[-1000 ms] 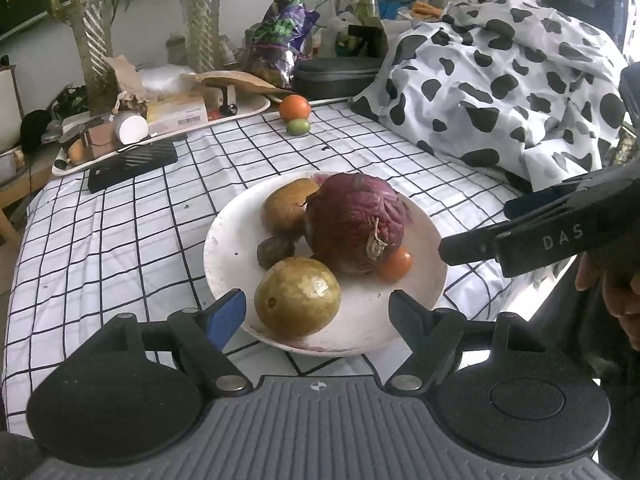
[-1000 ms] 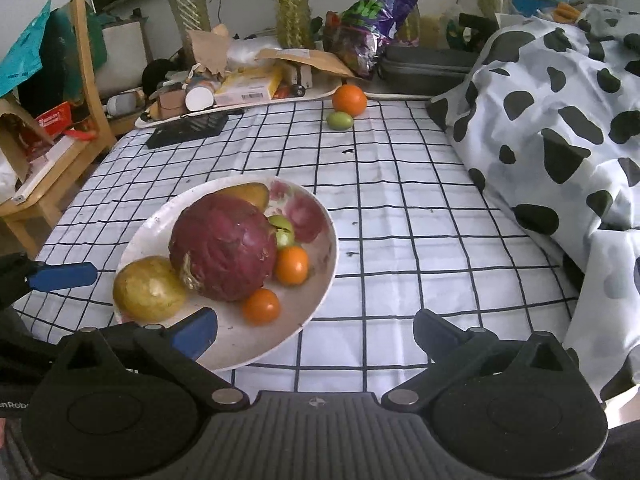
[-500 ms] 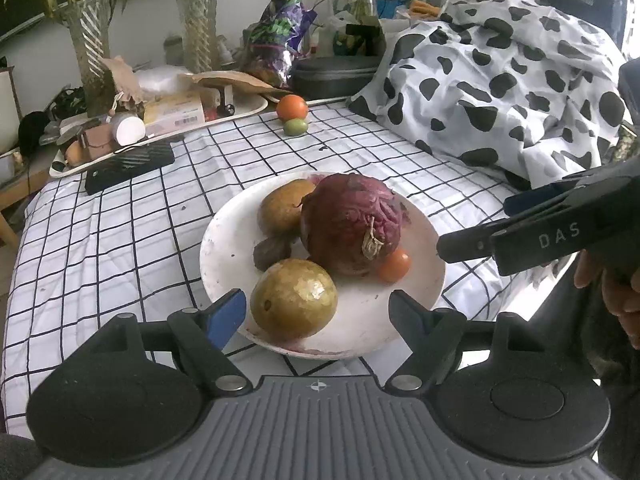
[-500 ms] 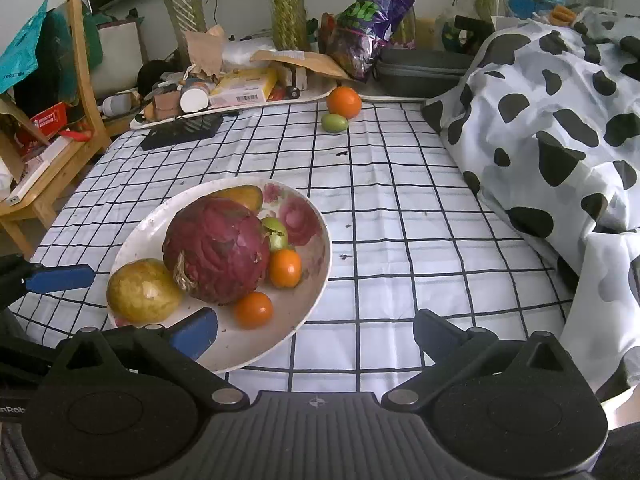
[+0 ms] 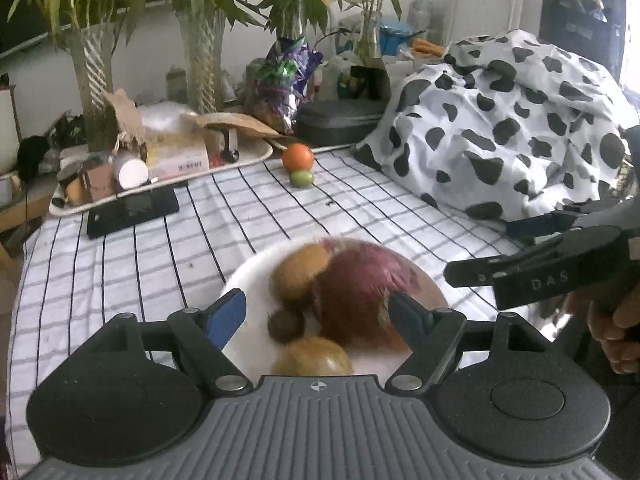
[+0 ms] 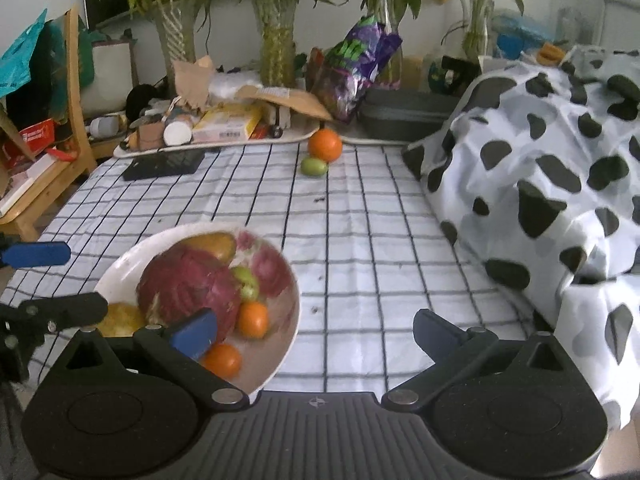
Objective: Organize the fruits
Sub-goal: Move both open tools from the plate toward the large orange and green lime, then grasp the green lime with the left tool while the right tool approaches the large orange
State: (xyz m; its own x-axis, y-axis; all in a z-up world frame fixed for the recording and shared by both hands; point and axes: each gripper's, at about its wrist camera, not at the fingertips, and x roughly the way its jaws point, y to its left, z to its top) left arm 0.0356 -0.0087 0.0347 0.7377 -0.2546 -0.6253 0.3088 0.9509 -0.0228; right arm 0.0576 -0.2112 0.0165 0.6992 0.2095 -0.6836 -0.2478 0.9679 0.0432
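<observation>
A white plate [image 6: 286,332] sits on the checked cloth [image 6: 360,240] that covers the counter, near its front edge, heaped with produce: a big purple-red cabbage [image 6: 188,292] in the middle, a brownish-yellow fruit [image 6: 214,242] behind it, a round yellow fruit [image 6: 120,320] at its left in the right wrist view, two small orange fruits [image 6: 252,320] at the front right of the pile and a small green fruit [image 6: 246,280] tucked against the cabbage. The left wrist view, blurred over the plate, also shows a small dark round fruit [image 5: 286,326] between the two yellowish ones. The left tongs [image 5: 320,312] hang just above the near side of the plate with jaws spread wide and nothing pinched — the blue pads [image 5: 228,314] stand clear to either side of the pile. The right tongs [image 6: 316,330] are likewise spread and empty, their left finger over the plate's front rim and their right finger over bare cloth. Far back, well apart from the plate, an orange [image 6: 325,144] and a small green fruit [image 6: 314,167] lie touching on the cloth just in front of a cluttered tray [image 5: 256,156]. A black-spotted white blanket [image 6: 560,184] is bunched along the right side — a hand [image 5: 616,332] grips the right tool's handle at the edge of the left wrist view
</observation>
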